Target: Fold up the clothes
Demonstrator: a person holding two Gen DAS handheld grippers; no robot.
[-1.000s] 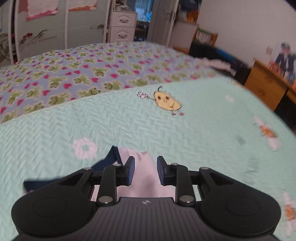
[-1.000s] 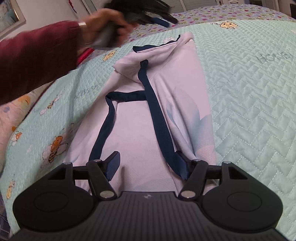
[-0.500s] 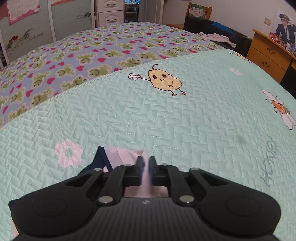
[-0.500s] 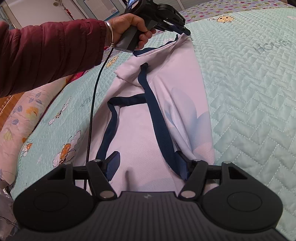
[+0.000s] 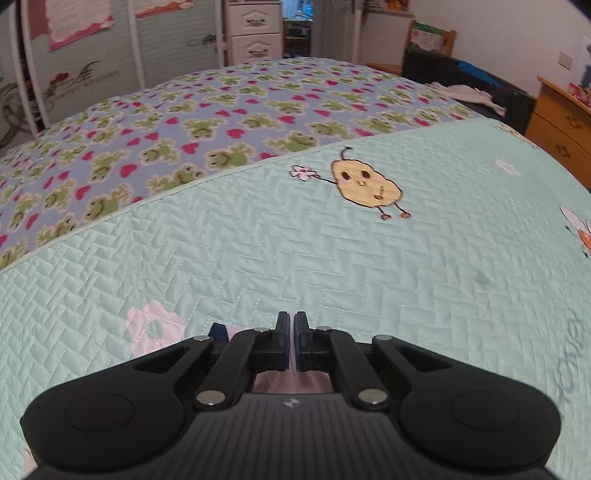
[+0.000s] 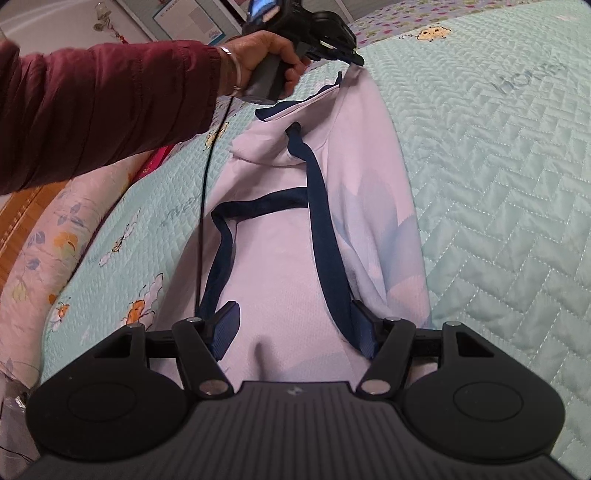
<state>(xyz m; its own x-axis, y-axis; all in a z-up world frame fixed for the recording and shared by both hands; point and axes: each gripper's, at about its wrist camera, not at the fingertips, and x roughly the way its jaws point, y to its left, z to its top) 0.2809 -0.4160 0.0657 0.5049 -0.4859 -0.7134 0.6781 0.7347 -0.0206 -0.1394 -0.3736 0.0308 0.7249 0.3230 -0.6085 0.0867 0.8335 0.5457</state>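
Observation:
A pale lilac garment [image 6: 273,273] with navy straps [image 6: 321,221] lies lengthwise on the mint quilt [image 6: 498,166]. In the right wrist view a hand in a maroon sleeve [image 6: 92,110] holds my left gripper [image 6: 354,61], pinched on the garment's far corner, which is drawn up to a point. In the left wrist view my left gripper [image 5: 294,321] has a strip of the pale cloth [image 5: 291,382] between its nearly touching pads; the jaws are opening a hair. My right gripper [image 6: 295,328] stands open over the garment's near end, one finger on each side of a navy strap.
Beyond the mint quilt [image 5: 332,258] lies a frog-and-heart blanket [image 5: 203,122]. White drawers [image 5: 255,29] and wardrobe doors stand behind it, and a wooden dresser [image 5: 561,125] at the right. A floral pillow [image 6: 40,258] lies at the quilt's left edge.
My left gripper has shut on the garment's far corner and slid forward over the quilt, pulling that corner taut. The right gripper has stayed open over the near end.

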